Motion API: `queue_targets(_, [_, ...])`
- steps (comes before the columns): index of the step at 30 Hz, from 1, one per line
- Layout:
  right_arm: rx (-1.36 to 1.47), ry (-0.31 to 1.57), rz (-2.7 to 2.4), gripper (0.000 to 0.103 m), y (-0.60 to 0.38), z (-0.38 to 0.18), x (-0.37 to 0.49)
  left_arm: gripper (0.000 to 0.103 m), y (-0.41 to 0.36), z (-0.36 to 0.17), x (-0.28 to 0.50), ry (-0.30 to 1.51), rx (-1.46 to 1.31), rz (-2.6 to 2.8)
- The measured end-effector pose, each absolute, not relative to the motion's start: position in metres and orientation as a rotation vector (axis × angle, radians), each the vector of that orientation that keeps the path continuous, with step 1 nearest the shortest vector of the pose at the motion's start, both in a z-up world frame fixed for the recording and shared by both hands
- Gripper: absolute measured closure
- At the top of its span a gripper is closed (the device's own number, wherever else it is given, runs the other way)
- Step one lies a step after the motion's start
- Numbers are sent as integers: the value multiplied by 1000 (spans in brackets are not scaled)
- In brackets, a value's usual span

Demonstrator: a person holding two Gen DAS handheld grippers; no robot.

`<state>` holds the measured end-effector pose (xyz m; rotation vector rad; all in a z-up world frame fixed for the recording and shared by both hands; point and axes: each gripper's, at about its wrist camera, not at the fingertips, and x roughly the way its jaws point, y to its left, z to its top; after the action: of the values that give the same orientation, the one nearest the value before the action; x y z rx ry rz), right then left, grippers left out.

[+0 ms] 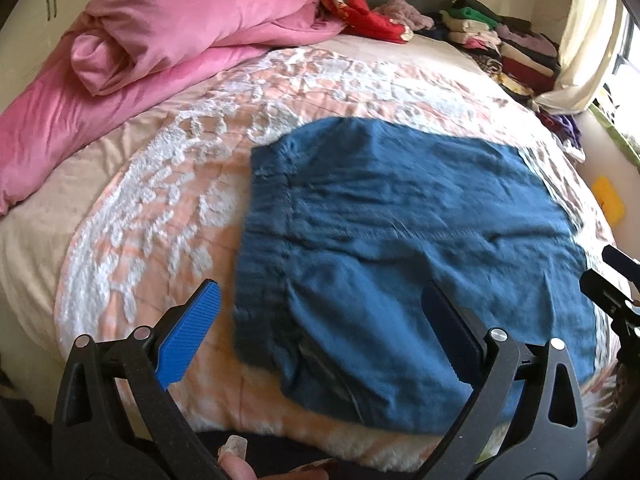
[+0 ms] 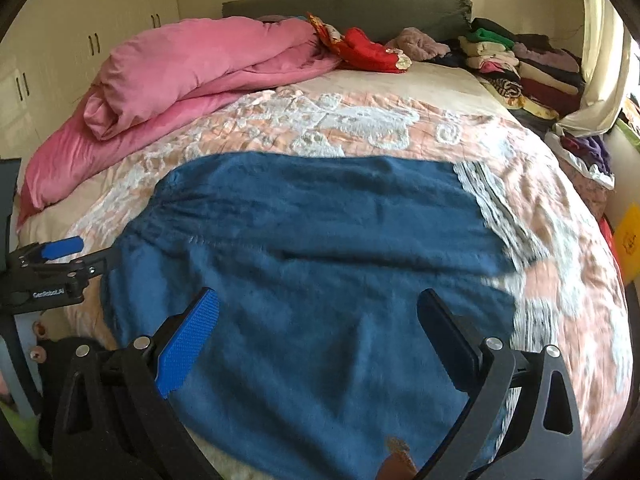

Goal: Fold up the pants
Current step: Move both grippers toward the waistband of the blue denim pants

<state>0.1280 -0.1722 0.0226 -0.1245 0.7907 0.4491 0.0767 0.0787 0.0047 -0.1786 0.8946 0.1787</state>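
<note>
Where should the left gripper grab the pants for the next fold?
Probably the near waistband corner of the pants. They lie flat across the bed, gathered waistband to the left. The open left gripper already hovers there; come in low from the near edge and pinch the hem.

Matt, crinkled blue cloth pants [image 2: 320,248]; textured quilted bedspread [image 1: 160,184]; satiny pink duvet [image 1: 172,32]

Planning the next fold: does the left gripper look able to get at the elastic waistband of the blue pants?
Probably yes. The left gripper is open just above the blue pants, with the waistband lying uncovered on the bedspread between its fingers.
</note>
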Motion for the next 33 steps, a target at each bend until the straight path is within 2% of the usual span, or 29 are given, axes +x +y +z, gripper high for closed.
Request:
queue_targets(12, [-159, 777, 525, 4, -141, 31, 200, 9, 105, 4, 122, 918, -181, 215])
queue_targets(33, [-355, 838, 573, 4, -84, 1, 299, 9, 160, -26, 204, 1037, -160, 281])
